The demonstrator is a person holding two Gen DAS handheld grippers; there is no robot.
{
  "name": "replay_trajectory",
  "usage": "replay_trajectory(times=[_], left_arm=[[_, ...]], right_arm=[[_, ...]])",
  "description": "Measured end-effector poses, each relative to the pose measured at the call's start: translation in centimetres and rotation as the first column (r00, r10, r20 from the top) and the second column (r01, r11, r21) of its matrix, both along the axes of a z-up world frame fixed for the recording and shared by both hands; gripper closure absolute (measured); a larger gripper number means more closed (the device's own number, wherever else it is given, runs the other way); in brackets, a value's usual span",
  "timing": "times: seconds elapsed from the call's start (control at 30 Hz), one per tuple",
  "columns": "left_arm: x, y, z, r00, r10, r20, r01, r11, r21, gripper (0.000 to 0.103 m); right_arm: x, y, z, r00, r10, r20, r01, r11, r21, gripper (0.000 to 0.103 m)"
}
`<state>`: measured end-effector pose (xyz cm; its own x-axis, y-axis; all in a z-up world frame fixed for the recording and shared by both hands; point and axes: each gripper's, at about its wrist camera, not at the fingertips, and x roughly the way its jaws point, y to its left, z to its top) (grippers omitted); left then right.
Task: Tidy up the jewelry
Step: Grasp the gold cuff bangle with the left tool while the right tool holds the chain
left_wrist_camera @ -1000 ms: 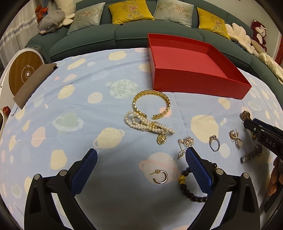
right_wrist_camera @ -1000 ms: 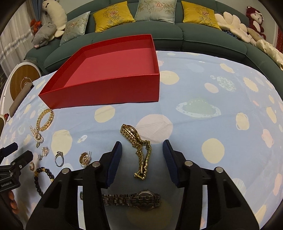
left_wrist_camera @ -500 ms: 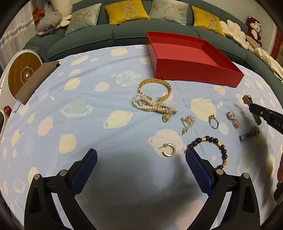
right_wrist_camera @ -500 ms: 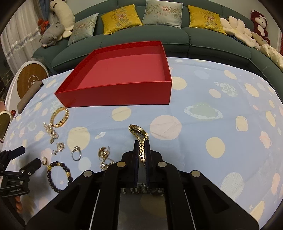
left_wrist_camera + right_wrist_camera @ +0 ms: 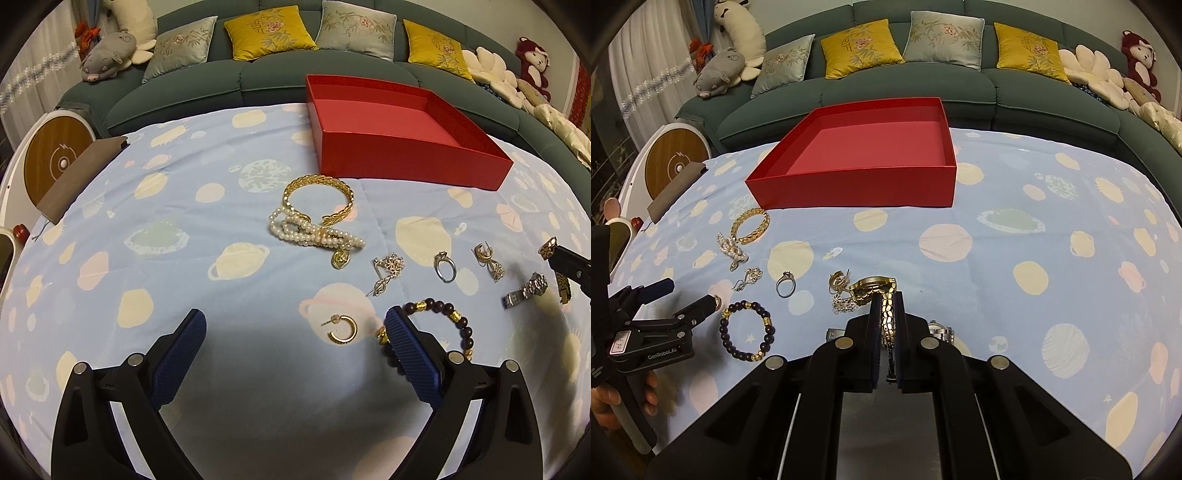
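While right gripper (image 5: 888,321) jaws clamp the gold watch (image 5: 882,299), band runs lengthwise between them, face forward; left gripper (image 5: 293,336) jaws apart.

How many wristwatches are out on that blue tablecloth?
2. The gold link-band watch is pinched in the right tool; the silver metal-band watch lies on the cloth below it. None in the red box.

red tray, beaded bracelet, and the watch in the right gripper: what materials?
Shallow red tray: looks like matte cardboard, crisp thin walls. Dark beaded bracelet: probably wood or stone beads, dull sheen, gold spacers. Gold link watch in the right gripper: polished gold-tone metal, bright reflections.
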<state>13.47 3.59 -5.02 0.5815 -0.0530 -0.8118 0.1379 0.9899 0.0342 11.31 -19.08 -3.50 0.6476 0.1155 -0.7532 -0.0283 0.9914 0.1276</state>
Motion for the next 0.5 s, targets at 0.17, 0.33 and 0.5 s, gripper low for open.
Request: replay_trajectory(times=[0.17,0.33,0.5], left_arm=[[2.1,-0.2,1.1,0.999,0.029,0.022,-0.029,0.999,-0.024,0.008],[5.8,0.3,1.6,0.995,0.099,0.027,-0.098,0.994,-0.057,0.008],[8.3,-0.2,0.7,0.995,0.103,-0.005,-0.103,0.993,-0.064,0.009]], right_arm=[[-0.1,-0.2,0.5,1.0,0.0,0.008,0.0,1.0,0.018,0.098],[0.3,0.1,0.7,1.0,0.005,0.009,-0.005,0.999,0.036,0.098],[0.9,0.5,0.3,1.0,0.011,-0.001,-0.011,0.999,0.045,0.098]])
